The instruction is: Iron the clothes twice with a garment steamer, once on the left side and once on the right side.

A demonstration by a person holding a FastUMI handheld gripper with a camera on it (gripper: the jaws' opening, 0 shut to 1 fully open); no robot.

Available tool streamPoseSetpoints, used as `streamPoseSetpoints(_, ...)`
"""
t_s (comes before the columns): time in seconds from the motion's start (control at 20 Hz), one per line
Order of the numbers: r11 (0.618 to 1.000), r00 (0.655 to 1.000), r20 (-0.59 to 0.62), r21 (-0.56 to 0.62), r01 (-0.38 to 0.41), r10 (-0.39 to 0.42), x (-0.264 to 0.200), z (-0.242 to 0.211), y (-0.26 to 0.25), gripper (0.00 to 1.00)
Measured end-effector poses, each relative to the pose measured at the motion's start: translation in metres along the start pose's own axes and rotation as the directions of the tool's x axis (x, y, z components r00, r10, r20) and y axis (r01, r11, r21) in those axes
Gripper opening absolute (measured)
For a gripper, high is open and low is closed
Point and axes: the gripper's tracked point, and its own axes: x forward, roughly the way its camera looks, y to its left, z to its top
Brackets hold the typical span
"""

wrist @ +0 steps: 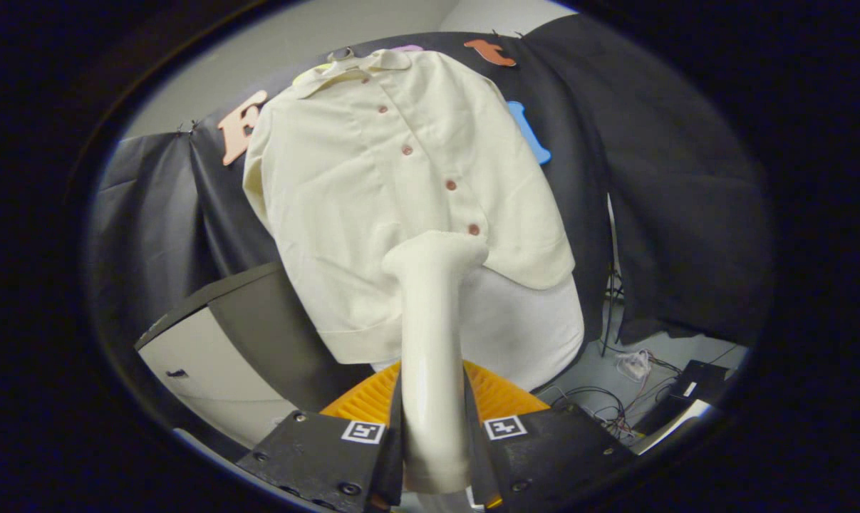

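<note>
A cream short-sleeved shirt with reddish buttons hangs spread over a white padded board in front of the booth wall. My gripper is shut on the handle of a cream garment steamer, both fingers pressing its sides. The steamer rises straight ahead from between the fingers. Its head rests against the lower middle of the shirt, just below the lowest button and slightly left of the button line.
An orange ribbed part sits just behind the fingers under the steamer. A dark-topped cabinet with a pale side stands left of the shirt. Cables and dark boxes lie on the floor to the right.
</note>
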Motion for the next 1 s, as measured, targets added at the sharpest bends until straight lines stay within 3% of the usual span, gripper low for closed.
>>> streamPoseSetpoints(0.35, 0.996, 0.991, 0.095, -0.021, -0.092, 0.094, -0.066, 0.042, 0.122, 0.36)
streamPoseSetpoints(0.55, 0.99, 0.981, 0.157, -0.098, -0.098, 0.112, -0.1, 0.066, 0.181, 0.36)
streamPoseSetpoints(0.85, 0.984, 0.971, 0.188, -0.126, -0.127, 0.149, -0.139, 0.076, 0.257, 0.36)
streamPoseSetpoints(1.0, 0.974, 0.963, 0.176, -0.132, -0.183, 0.204, -0.157, 0.072, 0.303, 0.36)
